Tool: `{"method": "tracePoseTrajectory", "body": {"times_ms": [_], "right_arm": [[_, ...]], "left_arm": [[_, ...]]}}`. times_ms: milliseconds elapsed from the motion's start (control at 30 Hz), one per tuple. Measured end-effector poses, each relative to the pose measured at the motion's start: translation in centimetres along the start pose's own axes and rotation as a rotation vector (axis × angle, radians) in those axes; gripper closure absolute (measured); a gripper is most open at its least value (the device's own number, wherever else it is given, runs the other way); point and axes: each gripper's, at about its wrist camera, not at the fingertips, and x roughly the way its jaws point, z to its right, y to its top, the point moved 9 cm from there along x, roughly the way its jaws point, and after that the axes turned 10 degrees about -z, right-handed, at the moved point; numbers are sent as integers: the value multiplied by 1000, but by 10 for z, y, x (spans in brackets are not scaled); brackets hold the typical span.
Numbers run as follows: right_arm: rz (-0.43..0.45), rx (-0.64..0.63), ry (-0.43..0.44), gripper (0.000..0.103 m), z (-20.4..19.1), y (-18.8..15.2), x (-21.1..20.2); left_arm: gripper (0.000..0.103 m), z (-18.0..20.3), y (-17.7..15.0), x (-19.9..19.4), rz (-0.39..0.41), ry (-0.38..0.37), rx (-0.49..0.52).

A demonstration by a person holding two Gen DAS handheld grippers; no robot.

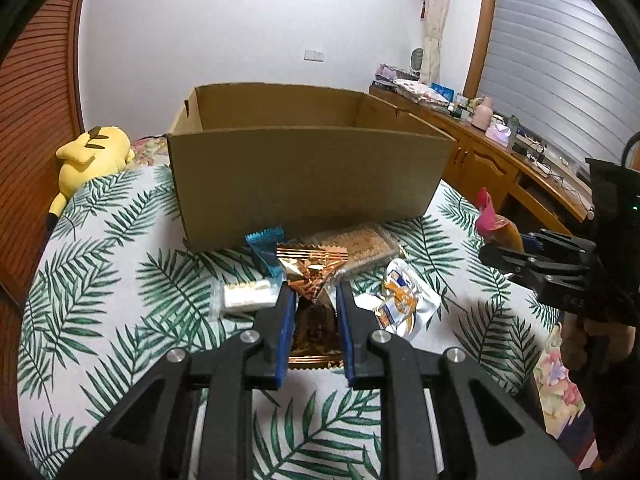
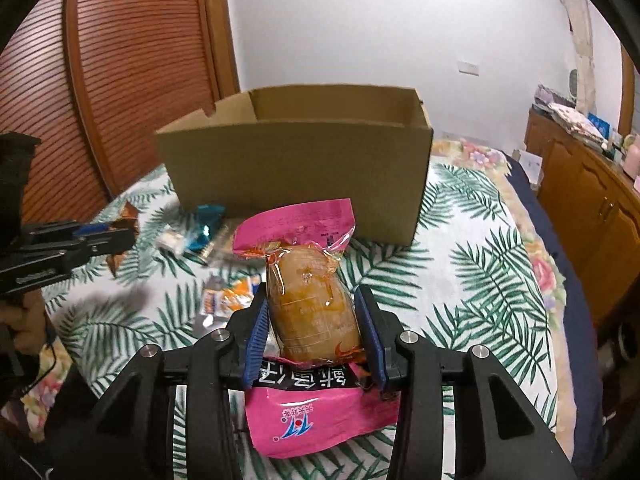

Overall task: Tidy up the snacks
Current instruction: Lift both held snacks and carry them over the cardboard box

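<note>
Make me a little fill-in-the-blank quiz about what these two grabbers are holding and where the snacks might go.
1. The right gripper is shut on a snack pack whose wrapper is mostly ____.
2. The left gripper is shut on a shiny ____-coloured packet.
3. Behind the loose snacks stands an open ____ box.
4. The cloth under the snacks is printed with green ____.

Missing words: pink; gold; cardboard; leaves
</note>
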Motion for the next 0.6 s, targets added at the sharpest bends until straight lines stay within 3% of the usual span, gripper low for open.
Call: {"method": "tracePoseTrajectory", "body": {"times_ms": [600], "right_arm": [[112,-86,-12,61,-15,79,-20]], "left_arm": [[85,-17,91,-18,138,3,44]]}}
